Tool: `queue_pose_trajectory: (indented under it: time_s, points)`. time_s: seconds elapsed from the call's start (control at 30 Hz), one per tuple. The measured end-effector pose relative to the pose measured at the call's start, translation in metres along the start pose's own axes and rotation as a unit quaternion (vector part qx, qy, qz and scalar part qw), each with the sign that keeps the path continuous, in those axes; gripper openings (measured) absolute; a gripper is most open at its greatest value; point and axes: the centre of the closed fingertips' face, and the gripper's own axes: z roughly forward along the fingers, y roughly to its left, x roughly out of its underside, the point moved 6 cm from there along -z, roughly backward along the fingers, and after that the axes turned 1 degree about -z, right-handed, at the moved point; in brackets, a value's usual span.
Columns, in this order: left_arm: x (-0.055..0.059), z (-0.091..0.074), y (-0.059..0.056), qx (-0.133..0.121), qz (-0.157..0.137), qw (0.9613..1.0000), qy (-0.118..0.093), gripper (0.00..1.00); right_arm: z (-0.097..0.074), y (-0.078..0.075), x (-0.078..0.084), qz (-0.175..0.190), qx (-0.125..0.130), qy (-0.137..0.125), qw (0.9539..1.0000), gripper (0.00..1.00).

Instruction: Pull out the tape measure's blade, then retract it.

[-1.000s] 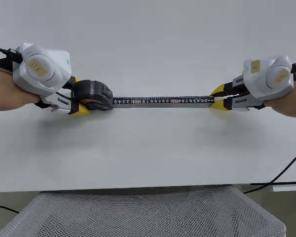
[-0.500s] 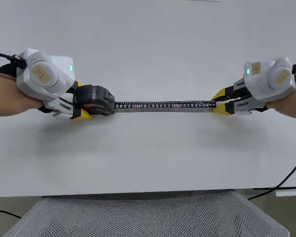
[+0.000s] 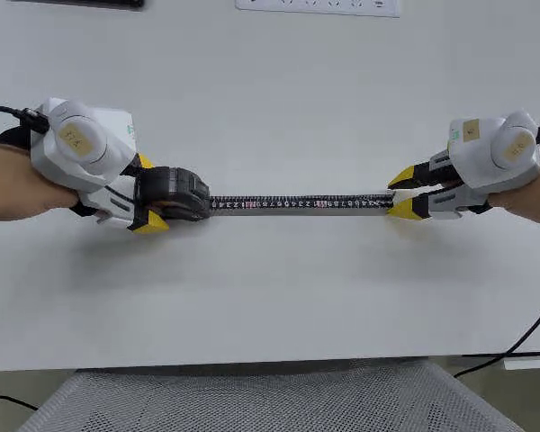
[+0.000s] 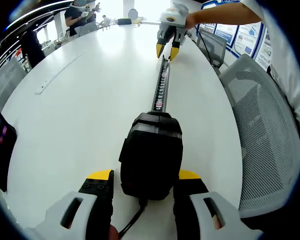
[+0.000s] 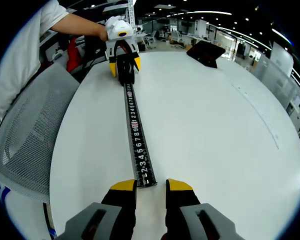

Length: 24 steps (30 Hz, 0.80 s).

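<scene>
Black tape measure [image 4: 151,152] pinched by left gripper [image 4: 145,176]; blade [image 5: 137,135] drawn well out from it. Right gripper [image 5: 151,186] spread around the tip, apparently not gripping. Retraction remains.

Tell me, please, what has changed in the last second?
The right gripper has spread its jaws, apparently letting go of the blade tip. The blade stays pulled out on the table, and the left gripper still clamps the tape measure.
</scene>
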Motion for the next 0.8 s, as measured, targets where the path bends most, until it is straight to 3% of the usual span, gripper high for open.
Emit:
queue_pose_trajectory:
  time_s: [0.3,0.7,0.8]
  points:
    - [-0.002,-0.002,-0.001,-0.007,-0.002,1.0,-0.005,0.44,-0.002,0.005,0.0,0.012,0.004,-0.005,0.9999,0.23]
    - [-0.003,-0.02,-0.003,-0.036,-0.026,0.998,-0.045,0.48,-0.01,0.011,-0.008,0.054,0.036,-0.042,0.997,0.31]
    - [-0.004,-0.025,-0.002,-0.055,-0.042,0.9954,-0.066,0.5,-0.013,0.012,-0.008,0.06,0.048,-0.043,0.9961,0.35]
